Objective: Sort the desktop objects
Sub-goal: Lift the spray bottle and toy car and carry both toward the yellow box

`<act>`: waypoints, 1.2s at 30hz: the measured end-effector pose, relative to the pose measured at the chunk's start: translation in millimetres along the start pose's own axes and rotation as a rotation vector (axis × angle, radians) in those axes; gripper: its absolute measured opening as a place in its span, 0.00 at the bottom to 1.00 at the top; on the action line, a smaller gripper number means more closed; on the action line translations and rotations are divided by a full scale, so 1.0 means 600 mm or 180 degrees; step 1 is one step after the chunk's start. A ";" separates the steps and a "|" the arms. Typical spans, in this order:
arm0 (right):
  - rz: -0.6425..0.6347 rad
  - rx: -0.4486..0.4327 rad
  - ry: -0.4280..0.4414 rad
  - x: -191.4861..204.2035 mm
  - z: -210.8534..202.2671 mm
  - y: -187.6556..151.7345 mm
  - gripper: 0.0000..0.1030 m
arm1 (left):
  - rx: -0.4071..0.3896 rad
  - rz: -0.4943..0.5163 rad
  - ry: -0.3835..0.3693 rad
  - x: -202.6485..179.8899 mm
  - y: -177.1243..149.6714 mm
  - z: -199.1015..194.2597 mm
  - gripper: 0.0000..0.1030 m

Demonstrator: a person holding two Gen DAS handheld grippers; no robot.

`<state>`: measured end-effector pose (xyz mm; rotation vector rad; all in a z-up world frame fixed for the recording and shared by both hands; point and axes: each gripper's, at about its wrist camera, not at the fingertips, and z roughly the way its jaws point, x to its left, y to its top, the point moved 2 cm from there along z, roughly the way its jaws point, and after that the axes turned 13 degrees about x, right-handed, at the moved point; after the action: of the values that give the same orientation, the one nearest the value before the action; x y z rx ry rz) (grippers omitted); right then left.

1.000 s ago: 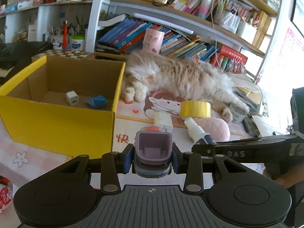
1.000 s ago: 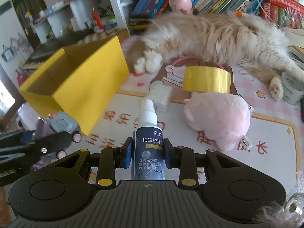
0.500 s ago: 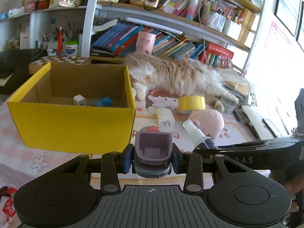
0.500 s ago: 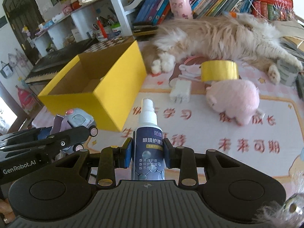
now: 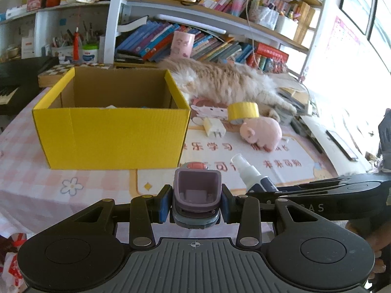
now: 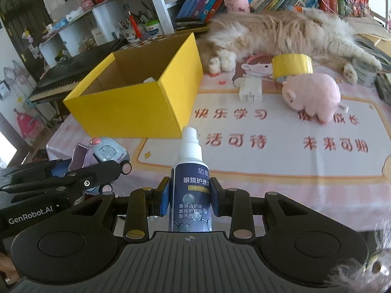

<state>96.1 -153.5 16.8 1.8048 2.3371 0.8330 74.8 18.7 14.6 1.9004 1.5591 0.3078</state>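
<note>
From the left wrist view, your left tongs are clenched on a small purple-grey toy car, held off the desk in front of the yellow box; the box sits well ahead of you, and only slivers of something pale and something blue show above its near rim, so at least a couple of items seem to be in already, though you cannot tell what they are from here. Still out on the mat beyond are a white charger plug, a roll of yellow tape and a pink plush pig, with a cat lying behind them. From the right wrist view, your right tongs are gripping a spray bottle upright by its dark blue body, also off the desk and short of the box. The plug, tape and pig lie untouched near the cat. So the sort looks roughly midway: two items are in hand and not yet dropped, and three remain on the desk.
</note>
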 end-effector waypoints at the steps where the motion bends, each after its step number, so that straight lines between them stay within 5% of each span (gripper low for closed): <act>1: 0.0015 0.0009 0.0002 0.006 0.001 -0.007 0.29 | 0.0013 0.0012 -0.0005 0.002 -0.005 -0.003 0.37; 14: 0.0010 0.0085 0.0084 0.088 0.019 -0.059 0.29 | 0.0082 -0.0010 0.0065 0.050 -0.061 -0.051 0.37; 36: -0.0471 0.0122 0.0100 0.170 0.042 -0.046 0.29 | -0.0097 -0.0200 0.0155 0.104 -0.074 -0.083 0.37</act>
<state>50.0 -55.2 9.4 1.6191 2.4860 0.8076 28.7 97.6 11.5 1.8293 1.6337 0.3508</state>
